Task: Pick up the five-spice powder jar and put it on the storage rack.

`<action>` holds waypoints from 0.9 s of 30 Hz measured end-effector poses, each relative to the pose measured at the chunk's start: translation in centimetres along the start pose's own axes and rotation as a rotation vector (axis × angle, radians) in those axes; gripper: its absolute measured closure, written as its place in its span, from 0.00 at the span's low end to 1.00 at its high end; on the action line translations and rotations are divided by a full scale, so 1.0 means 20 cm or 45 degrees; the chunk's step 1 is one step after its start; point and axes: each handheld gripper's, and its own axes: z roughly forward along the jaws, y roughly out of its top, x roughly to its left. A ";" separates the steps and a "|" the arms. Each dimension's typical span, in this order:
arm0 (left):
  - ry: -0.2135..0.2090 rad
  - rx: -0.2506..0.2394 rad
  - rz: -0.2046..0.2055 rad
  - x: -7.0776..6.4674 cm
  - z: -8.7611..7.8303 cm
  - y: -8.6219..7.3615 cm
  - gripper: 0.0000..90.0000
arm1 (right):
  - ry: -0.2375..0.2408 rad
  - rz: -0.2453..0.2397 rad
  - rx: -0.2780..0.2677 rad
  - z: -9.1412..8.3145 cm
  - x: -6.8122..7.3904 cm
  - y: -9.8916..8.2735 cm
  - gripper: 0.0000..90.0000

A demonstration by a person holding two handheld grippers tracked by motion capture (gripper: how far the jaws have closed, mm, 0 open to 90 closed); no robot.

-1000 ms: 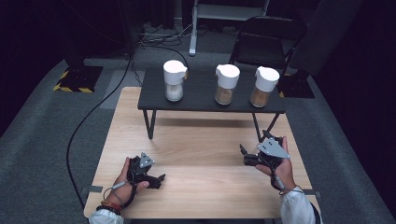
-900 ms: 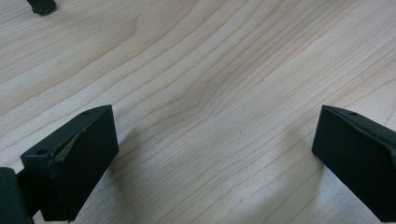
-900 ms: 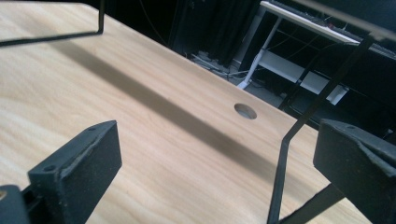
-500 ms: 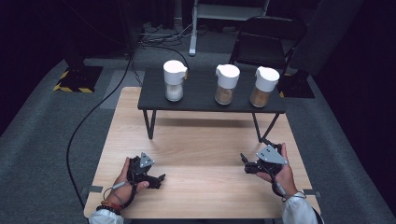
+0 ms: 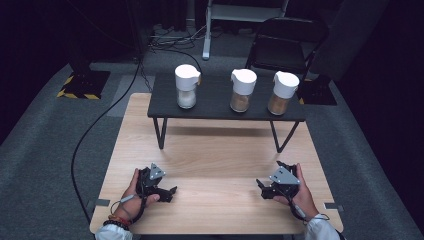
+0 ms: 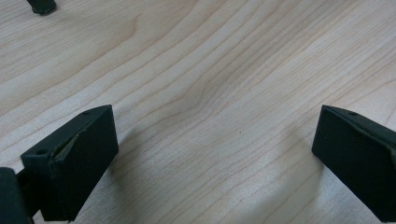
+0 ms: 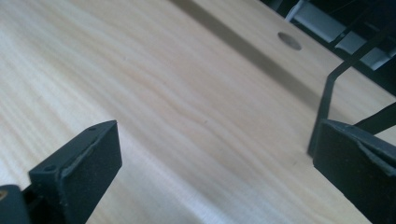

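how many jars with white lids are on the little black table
3, in a row on the black table: left jar, middle jar, right jar. None seem hidden.

Black tongs (image 5: 170, 192) with grey triangular plates, white cuffs, seemingly a beaded bracelet (image 5: 114, 221)

Pale wooden table (image 5: 215, 155) with visible grain, standing on grey carpet (image 5: 45, 150); on its far half a small black side table (image 5: 220, 102) on thin angled legs, carrying three white-lidded jars in a row: left jar (image 5: 187, 86) with white contents, middle jar (image 5: 243, 90) and right jar (image 5: 284, 92) with brownish contents. On the near half, left gripper (image 5: 167, 192) and right gripper (image 5: 262, 189), well apart, each held low against the wood, jaws spread.
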 end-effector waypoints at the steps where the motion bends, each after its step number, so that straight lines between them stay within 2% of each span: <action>1: 0.000 0.000 0.000 0.00 0.00 0.00 0.00 | 0.004 -0.003 0.007 0.00 0.00 0.00 0.01; 11: 0.000 0.000 0.000 0.00 0.00 0.00 0.00 | 0.005 0.014 0.072 -0.02 -0.01 -0.06 0.01; 27: 0.000 0.000 0.000 0.00 0.00 0.00 0.00 | 0.031 0.167 0.135 -0.07 -0.09 -0.14 0.02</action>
